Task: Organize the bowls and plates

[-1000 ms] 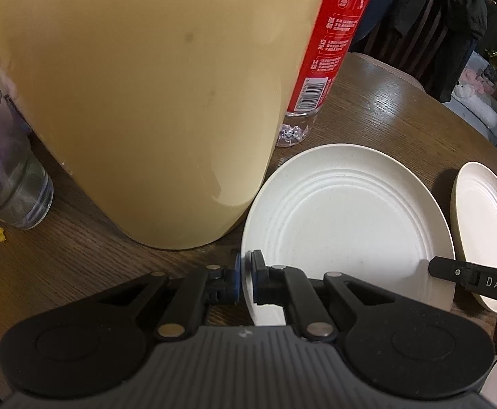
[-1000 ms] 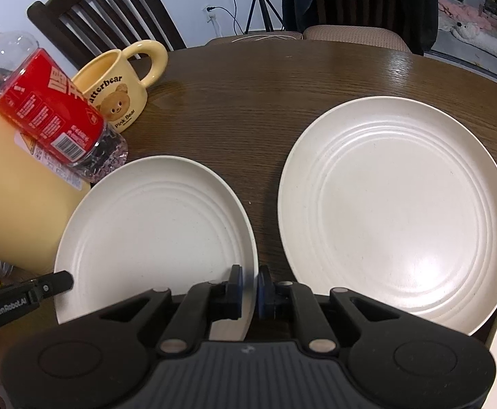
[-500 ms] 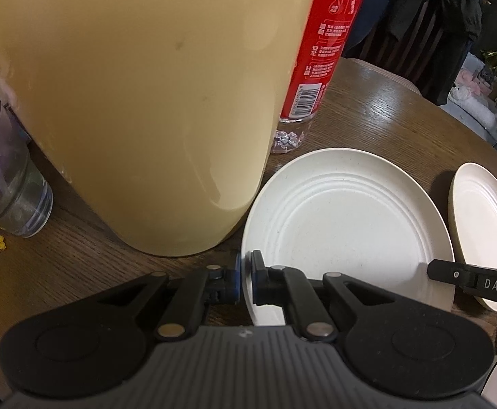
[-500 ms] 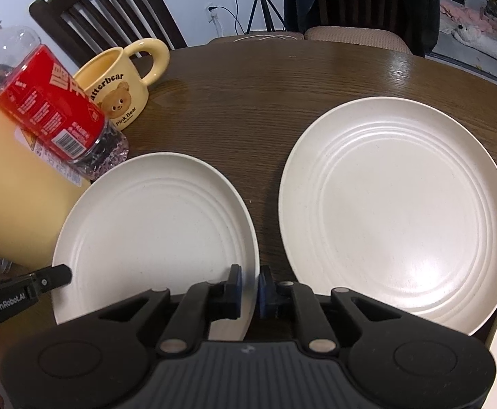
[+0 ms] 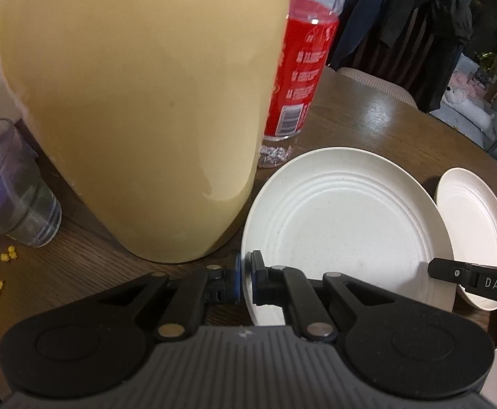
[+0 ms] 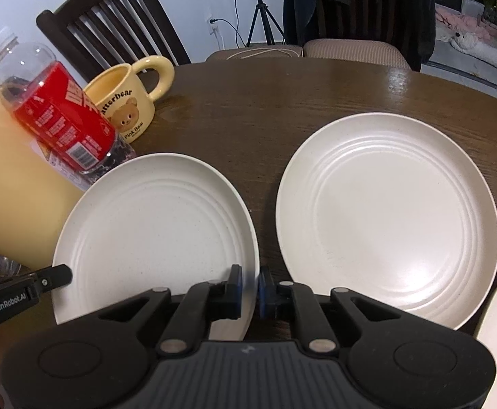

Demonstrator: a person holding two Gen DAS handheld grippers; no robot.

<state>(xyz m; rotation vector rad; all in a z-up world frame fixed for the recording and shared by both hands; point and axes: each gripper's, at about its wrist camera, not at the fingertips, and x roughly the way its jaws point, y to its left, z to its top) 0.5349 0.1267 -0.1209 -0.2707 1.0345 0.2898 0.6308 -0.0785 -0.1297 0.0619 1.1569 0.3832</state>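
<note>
The cream plate (image 6: 153, 231) lies on the dark wooden table (image 6: 282, 102), pinched at its near rim from both sides. The left gripper (image 5: 244, 281) is pressed together on the plate's left edge; the right gripper (image 6: 248, 289) clamps its right edge. Relative to this plate, a second cream plate (image 6: 384, 214) sits just to the right, apart from it. A tall yellow container (image 5: 139, 102) and a red-labelled bottle (image 6: 61, 119) stand at the plate's left, a yellow bear mug (image 6: 129, 102) beyond.
</note>
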